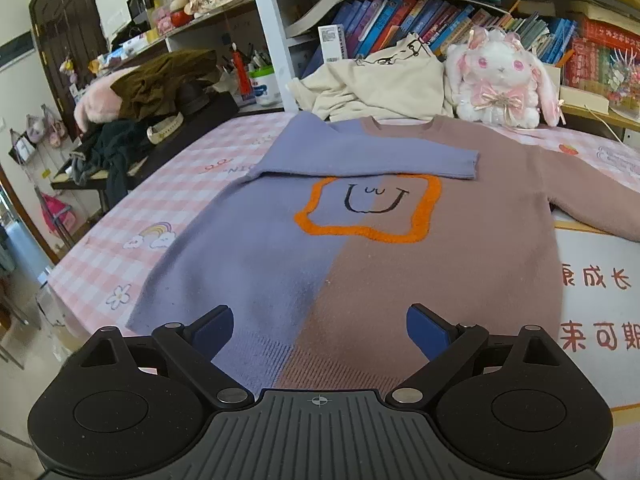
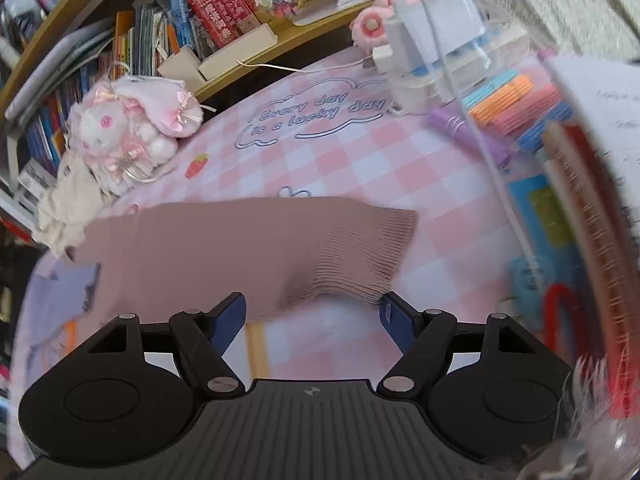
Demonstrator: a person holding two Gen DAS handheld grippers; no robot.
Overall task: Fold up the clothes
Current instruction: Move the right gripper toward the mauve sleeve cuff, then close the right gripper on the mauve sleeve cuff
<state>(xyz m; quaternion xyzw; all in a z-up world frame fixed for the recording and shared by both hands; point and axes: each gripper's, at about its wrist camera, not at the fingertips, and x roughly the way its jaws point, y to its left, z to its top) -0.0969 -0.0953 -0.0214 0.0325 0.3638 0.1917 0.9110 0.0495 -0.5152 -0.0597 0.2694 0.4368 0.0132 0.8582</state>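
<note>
Sweater (image 1: 360, 248) flat on pink checked surface (image 1: 132, 208), purple sleeve (image 1: 360, 158) folded across chest. Left hand-held gripper (image 1: 320, 334) open above hem. Right hand-held gripper (image 2: 314, 316) open, jaws astride brown sleeve cuff (image 2: 360, 252), no grip.

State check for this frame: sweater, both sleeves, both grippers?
sweater: lying flat, front up
purple sleeve: folded across the chest
brown sleeve: stretched out, not yet folded
left gripper: open, above the hem
right gripper: open, at the brown cuff
</note>
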